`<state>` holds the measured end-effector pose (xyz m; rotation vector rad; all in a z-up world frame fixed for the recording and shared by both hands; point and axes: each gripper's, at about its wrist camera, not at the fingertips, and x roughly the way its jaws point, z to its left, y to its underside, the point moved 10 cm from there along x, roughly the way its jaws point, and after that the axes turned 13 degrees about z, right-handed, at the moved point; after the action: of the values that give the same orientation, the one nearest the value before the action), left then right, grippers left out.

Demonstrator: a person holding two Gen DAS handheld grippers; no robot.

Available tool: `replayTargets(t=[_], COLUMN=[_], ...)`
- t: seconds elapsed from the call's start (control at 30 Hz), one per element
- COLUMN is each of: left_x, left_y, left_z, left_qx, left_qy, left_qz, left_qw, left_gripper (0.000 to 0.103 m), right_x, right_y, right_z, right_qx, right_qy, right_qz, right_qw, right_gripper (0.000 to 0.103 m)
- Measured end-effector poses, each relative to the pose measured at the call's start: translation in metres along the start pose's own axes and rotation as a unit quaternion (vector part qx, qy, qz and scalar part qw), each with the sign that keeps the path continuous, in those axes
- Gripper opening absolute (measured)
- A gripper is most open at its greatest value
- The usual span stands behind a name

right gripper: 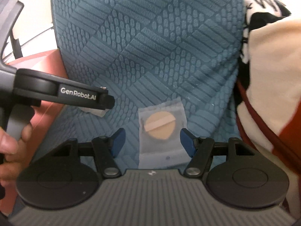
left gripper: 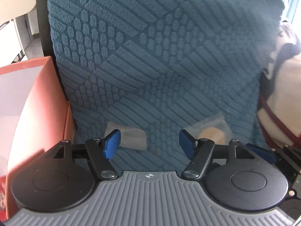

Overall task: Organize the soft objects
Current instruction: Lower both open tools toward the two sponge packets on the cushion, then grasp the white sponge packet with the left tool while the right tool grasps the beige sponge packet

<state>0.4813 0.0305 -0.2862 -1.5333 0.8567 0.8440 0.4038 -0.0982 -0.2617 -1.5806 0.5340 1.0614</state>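
On the blue cushion [right gripper: 150, 47] lies a clear packet [right gripper: 161, 130] between the right gripper [right gripper: 152, 141] jaws, apart; left gripper [left gripper: 148, 145] jaws apart too.

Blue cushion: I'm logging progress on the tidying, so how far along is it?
Early. Done: nothing clearly; the blue textured cushion stands between an orange box and a cream, black and red soft item. In hand: nothing. Left gripper and right gripper are open, empty, near two clear packets, one between the right fingers, another by the left. Left: grasping and placing.
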Motion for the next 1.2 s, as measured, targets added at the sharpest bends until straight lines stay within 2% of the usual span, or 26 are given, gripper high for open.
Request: replayTargets(t=[0.2, 0.33, 0.6, 0.7, 0.8, 0.87, 1.03, 1.1, 1.13, 1.17, 1.2], left_x=[0.032, 0.039, 0.044, 0.047, 0.050, 0.051, 0.050, 0.050, 0.049, 0.047, 0.043], left_y=[-0.008, -0.014, -0.021, -0.020, -0.016, -0.015, -0.002, 0.002, 0.004, 0.006, 0.008], left_z=[0.008, 0.009, 0.029, 0.030, 0.032, 0.032, 0.032, 0.032, 0.033, 0.035, 0.038], left_qx=[0.015, 0.035, -0.004, -0.002, -0.006, -0.006, -0.023, -0.024, -0.025, -0.031, -0.037], left_qy=[-0.038, -0.058, -0.073, -0.073, -0.075, -0.074, -0.064, -0.067, -0.070, -0.070, -0.067], left_qz=[0.033, 0.031, 0.043, 0.048, 0.053, 0.054, 0.053, 0.047, 0.043, 0.040, 0.039], left_qw=[0.9986, 0.9972, 0.9964, 0.9962, 0.9957, 0.9958, 0.9963, 0.9964, 0.9963, 0.9963, 0.9963], left_gripper=[0.077, 0.080, 0.081, 0.081, 0.081, 0.081, 0.078, 0.067, 0.058, 0.055, 0.049], right_x=[0.033, 0.046, 0.079, 0.084, 0.086, 0.084, 0.083, 0.083, 0.081, 0.080, 0.077], right_y=[-0.017, -0.025, -0.024, -0.025, -0.024, -0.024, -0.026, -0.029, -0.031, -0.032, -0.033], right_z=[-0.001, -0.003, 0.006, 0.007, 0.002, -0.003, -0.013, -0.017, -0.019, -0.020, -0.021], right_qx=[-0.002, -0.001, -0.035, -0.032, -0.012, -0.007, 0.010, 0.018, 0.023, 0.026, 0.028], right_qy=[0.012, 0.016, 0.023, 0.017, 0.001, 0.006, 0.008, 0.006, 0.004, 0.001, -0.002], right_qz=[0.014, 0.019, 0.059, 0.059, 0.064, 0.065, 0.066, 0.061, 0.059, 0.057, 0.053], right_qw=[1.000, 1.000, 0.997, 0.998, 0.998, 0.998, 0.998, 0.998, 0.998, 0.998, 0.998], right_gripper=[0.067, 0.067, 0.067, 0.068, 0.059, 0.051, 0.040, 0.034, 0.027, 0.021, 0.019])
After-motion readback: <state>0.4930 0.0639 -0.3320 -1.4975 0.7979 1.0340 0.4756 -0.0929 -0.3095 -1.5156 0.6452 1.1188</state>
